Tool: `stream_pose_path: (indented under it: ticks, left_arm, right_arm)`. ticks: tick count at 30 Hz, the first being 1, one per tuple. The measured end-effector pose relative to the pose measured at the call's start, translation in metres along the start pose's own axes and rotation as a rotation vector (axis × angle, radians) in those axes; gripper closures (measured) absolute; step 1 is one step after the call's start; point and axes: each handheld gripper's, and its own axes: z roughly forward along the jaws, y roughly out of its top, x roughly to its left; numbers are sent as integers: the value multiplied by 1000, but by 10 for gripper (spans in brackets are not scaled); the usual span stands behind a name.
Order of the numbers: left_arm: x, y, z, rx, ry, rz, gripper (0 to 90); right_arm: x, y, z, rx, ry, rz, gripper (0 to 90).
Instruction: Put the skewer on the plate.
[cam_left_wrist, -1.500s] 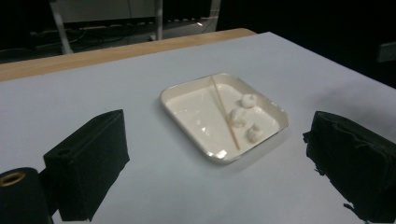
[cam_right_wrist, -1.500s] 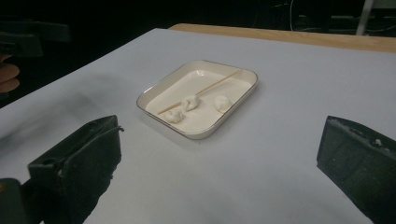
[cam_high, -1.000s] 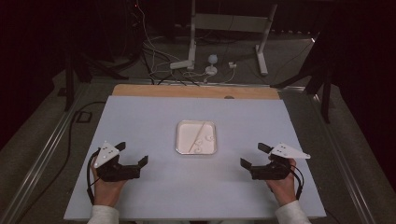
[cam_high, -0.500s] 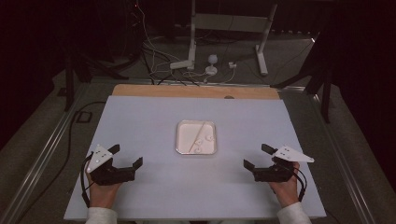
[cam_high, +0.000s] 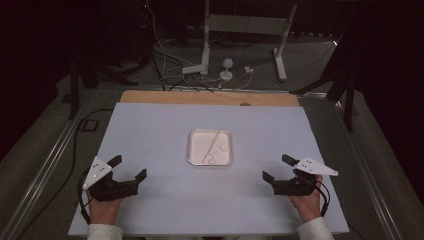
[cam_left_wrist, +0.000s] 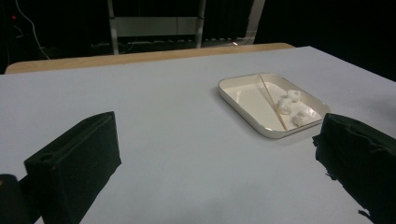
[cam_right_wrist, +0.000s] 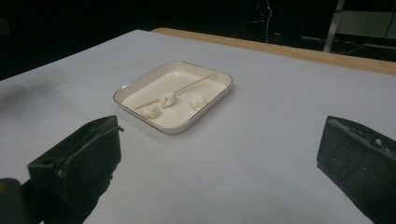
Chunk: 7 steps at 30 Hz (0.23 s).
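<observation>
A white rectangular tray (cam_high: 192, 148) sits at the middle of the pale table. Inside it lie a thin wooden stick (cam_high: 211, 145) and three small white lumps (cam_high: 220, 152). My left gripper (cam_high: 129, 167) rests low at the near left, open, with nothing between its jaws. My right gripper (cam_high: 277, 167) sits at the near right, also open and holding nothing. The left gripper view has the left gripper (cam_left_wrist: 217, 135) with the tray (cam_left_wrist: 271, 133), stick (cam_left_wrist: 273, 102) and lumps (cam_left_wrist: 286, 105) ahead to its right. In the right gripper view the right gripper (cam_right_wrist: 222, 140) has the tray (cam_right_wrist: 159, 126), stick (cam_right_wrist: 187, 86) and lumps (cam_right_wrist: 168, 99) ahead to its left.
A wooden strip (cam_high: 210, 97) runs along the table's far edge. Beyond it, a metal stand (cam_high: 205, 50) and loose cables (cam_high: 165, 55) stand on the dark floor. Metal rails (cam_high: 45, 170) flank the table. A wide band of bare tabletop separates each gripper from the tray.
Both grippers have drifted slightly outward and toward the near edge, the left one more. Their jaws stay open. The tray and its contents have not moved.
</observation>
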Motion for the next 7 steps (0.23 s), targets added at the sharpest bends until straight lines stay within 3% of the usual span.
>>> stream_pose_path:
  ticks: [7]
  left_arm:
    - [3, -3, 2, 12, 12, -6, 5]
  right_arm:
    - [-2, -1, -1, -3, -3, 8, 0]
